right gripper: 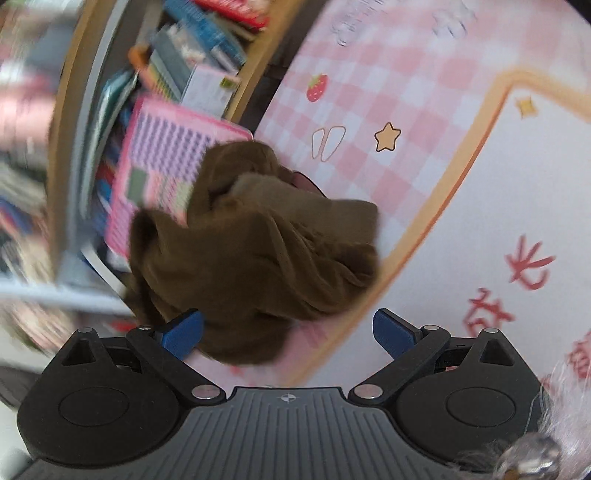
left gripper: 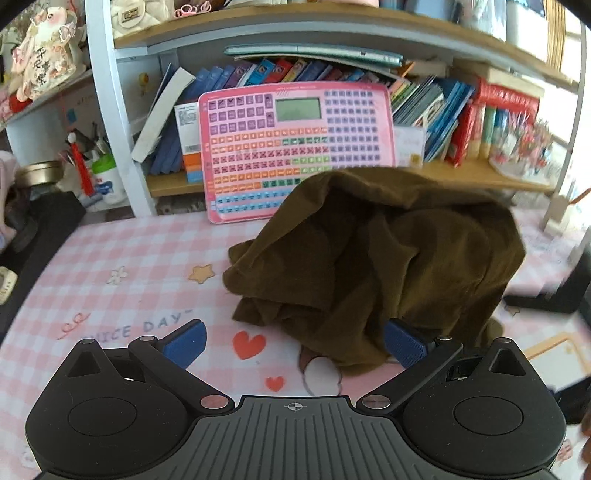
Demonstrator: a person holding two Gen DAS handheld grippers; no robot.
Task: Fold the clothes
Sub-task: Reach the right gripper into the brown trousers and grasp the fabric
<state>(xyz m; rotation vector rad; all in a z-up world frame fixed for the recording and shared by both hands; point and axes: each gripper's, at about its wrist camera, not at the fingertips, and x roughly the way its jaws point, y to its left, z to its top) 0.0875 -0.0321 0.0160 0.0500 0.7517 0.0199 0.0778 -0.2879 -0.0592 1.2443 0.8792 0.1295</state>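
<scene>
- Brown garment sits in a crumpled heap on the table, which has a pink checked cover with hearts and stars.
- No fold visible yet: no flat panel, no straight edge, sleeves or hem cannot be told apart in the bunch. Judged: task is at the very start, garment not even spread out.
- Left tongs are spread wide, gripping nothing. Heap lies at 12 to 1 o'clock from them; the right blue pad is just at the cloth's near edge, touching or only overlapping in view, cannot tell.
- Right tongs also spread wide, gripping nothing. Garment is at 11 to 12 o'clock; the left blue pad sits against the heap's lower edge, contact uncertain.
- Right wrist view is tilted and motion-blurred, so fine cloth detail is lost there.
- Pink keyboard toy leans against the bookshelf behind the heap, at 11 o'clock in the left view; heap's top overlaps its lower right corner in view.
- Left to do, judged: find corners or hem, lift and shake or drag flat on the table, smooth, then make all folds.
- Risk, judged: heap is near the toy at the back; spreading toward the near side gives more room.
</scene>
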